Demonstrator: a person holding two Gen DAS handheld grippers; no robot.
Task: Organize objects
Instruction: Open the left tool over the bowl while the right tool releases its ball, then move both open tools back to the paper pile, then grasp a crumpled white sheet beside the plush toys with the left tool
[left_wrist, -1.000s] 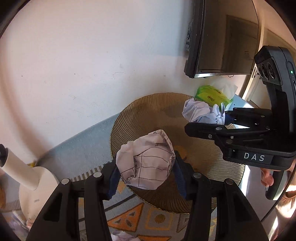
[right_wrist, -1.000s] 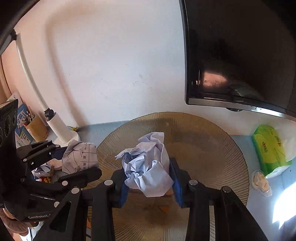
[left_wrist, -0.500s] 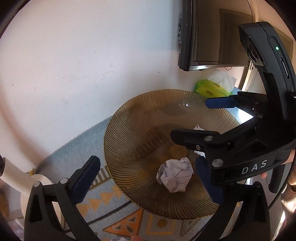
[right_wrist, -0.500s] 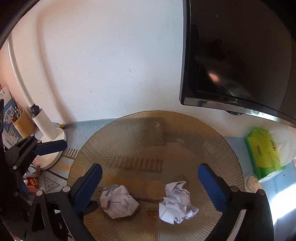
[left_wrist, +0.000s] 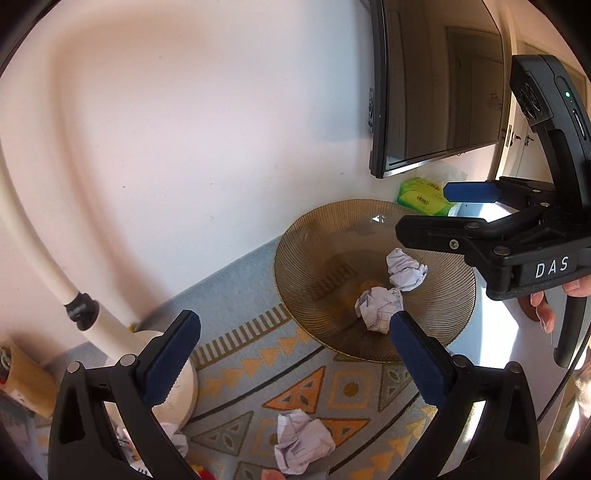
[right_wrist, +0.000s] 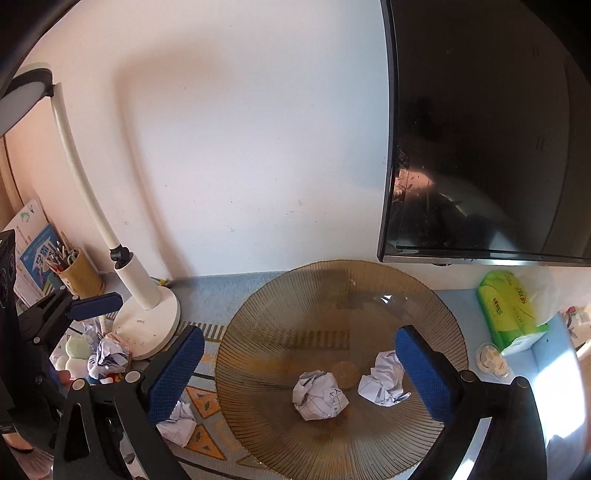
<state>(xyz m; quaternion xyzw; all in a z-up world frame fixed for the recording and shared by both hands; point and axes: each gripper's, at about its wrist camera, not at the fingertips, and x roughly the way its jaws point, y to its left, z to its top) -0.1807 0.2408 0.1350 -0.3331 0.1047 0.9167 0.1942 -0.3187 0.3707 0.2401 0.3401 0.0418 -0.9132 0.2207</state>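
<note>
Both grippers, left (left_wrist: 293, 365) and right (right_wrist: 301, 373), are spread wide and empty. Two paper balls (right_wrist: 320, 395) sit in the ribbed bowl (right_wrist: 295, 291). Next wad (left_wrist: 303, 446) lies just below the left gripper; probably loose, so drop straight down and pinch its middle.

A plain white wall (right_wrist: 229, 155) is seen at the far side, against which a dark wall-mounted screen (right_wrist: 491, 140) is fixed at the right and a white desk lamp (right_wrist: 144, 314) is stood at the left on a blue patterned table mat (left_wrist: 258, 373), sunlit at the near right.
</note>
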